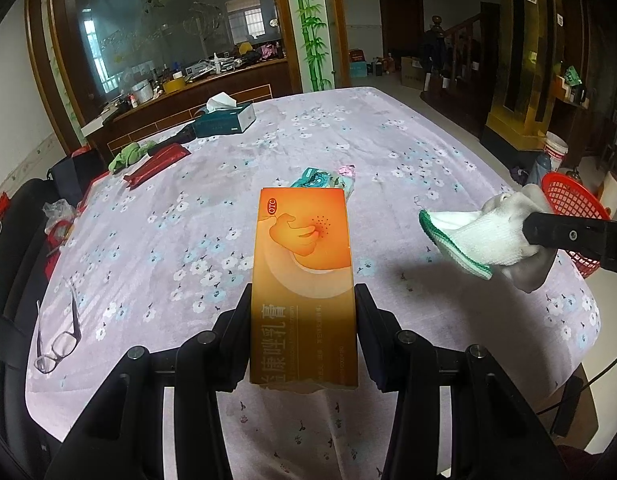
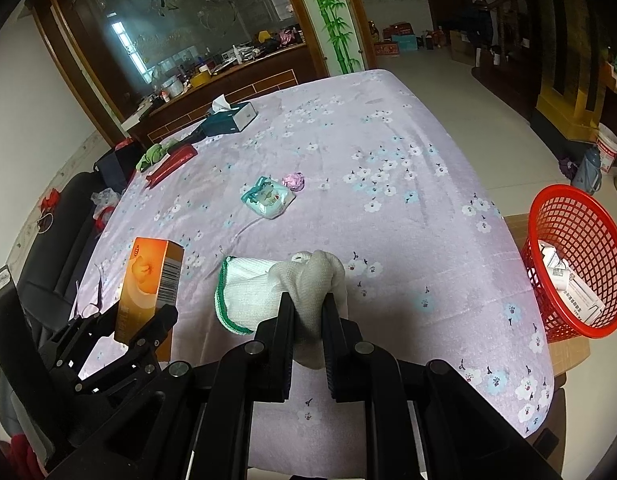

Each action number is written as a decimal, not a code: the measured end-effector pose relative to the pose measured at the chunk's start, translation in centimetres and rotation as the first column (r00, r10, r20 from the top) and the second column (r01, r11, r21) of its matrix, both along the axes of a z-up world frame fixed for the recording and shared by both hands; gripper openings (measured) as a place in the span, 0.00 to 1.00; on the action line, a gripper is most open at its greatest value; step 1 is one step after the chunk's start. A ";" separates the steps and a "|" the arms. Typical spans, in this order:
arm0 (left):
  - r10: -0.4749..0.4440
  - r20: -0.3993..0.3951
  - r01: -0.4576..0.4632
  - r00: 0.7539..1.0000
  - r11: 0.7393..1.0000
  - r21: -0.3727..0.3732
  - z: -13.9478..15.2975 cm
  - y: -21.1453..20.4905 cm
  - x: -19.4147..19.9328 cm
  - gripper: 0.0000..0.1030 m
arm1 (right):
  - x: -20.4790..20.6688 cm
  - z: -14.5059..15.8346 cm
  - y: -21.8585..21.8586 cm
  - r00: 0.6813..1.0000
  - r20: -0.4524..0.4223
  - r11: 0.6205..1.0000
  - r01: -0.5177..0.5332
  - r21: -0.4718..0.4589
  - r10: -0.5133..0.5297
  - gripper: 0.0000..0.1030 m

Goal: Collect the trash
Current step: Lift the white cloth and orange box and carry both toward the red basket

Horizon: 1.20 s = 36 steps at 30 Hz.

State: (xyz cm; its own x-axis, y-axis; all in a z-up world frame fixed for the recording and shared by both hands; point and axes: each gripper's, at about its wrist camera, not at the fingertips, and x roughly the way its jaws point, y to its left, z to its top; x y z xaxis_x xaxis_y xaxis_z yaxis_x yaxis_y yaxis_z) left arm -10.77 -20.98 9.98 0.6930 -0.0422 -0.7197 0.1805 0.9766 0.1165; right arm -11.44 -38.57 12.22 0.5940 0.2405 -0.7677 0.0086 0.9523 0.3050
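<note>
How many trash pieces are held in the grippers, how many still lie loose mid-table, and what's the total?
Held in grippers: 2, the orange cardboard medicine box in the left gripper and the white knitted glove with green cuff in the right gripper.
Loose mid-table: 2, the teal plastic wrapper and the crumpled pink wrapper.
Total: 4.

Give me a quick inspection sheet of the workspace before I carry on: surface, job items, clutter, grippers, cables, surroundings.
Surface: table under a lilac floral cloth, lightly wrinkled.
Job's things: orange carton in the left gripper; white glove in the right gripper; teal packet and pink wrapper lying mid-table; red basket off the right edge, already holding paper boxes.
Clutter: tissue box, red pouch, green cloth, glasses.
Grippers: both shut on their items.
Cables: one thin dark cable at the right edge of the left wrist view.
Surroundings: glass-fronted cabinet, stairs, tiled floor.
</note>
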 end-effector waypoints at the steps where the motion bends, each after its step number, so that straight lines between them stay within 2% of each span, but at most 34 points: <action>1: -0.001 0.000 0.001 1.000 1.000 0.000 0.0 -0.1 0.0 0.44 | 0.0 0.0 0.0 1.000 0.000 1.000 0.000 -0.001 0.000 0.13; 25: -0.043 -0.008 0.043 0.999 0.999 0.002 -0.5 -1.1 1.0 0.44 | 0.4 -0.4 -0.9 0.999 -0.016 0.999 0.033 -0.012 -0.033 0.13; 36: -0.104 -0.018 0.104 0.994 0.995 -0.003 -0.7 -2.8 1.0 0.44 | -0.5 0.0 -3.0 0.996 -0.012 0.996 0.094 -0.013 -0.094 0.13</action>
